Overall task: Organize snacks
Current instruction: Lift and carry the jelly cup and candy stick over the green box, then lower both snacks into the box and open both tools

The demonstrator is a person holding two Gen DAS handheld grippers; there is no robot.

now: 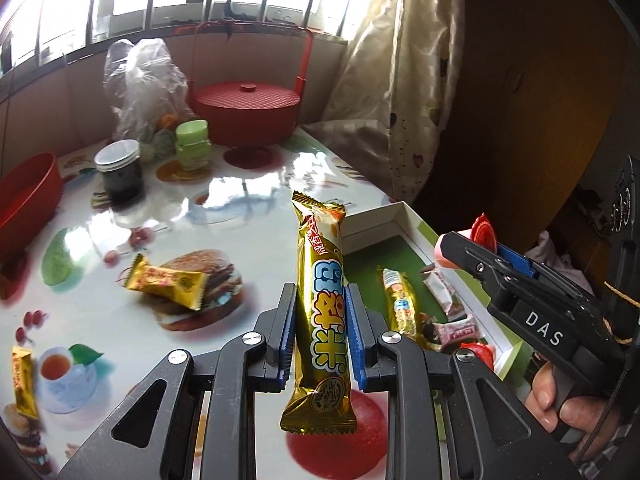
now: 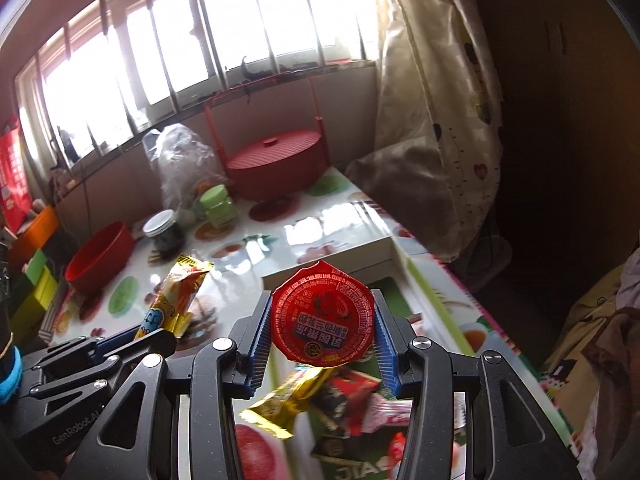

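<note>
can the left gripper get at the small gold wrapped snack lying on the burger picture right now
Probably not yet: the left gripper is shut on a long gold snack bar. The small gold wrapped snack lies uncovered on the table.

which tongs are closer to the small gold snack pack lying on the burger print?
Left. The left tongs, shut on a long gold snack bar, sit just beside the small gold snack pack. The right tongs, holding a red-lidded cup, are over the white tray.
</note>
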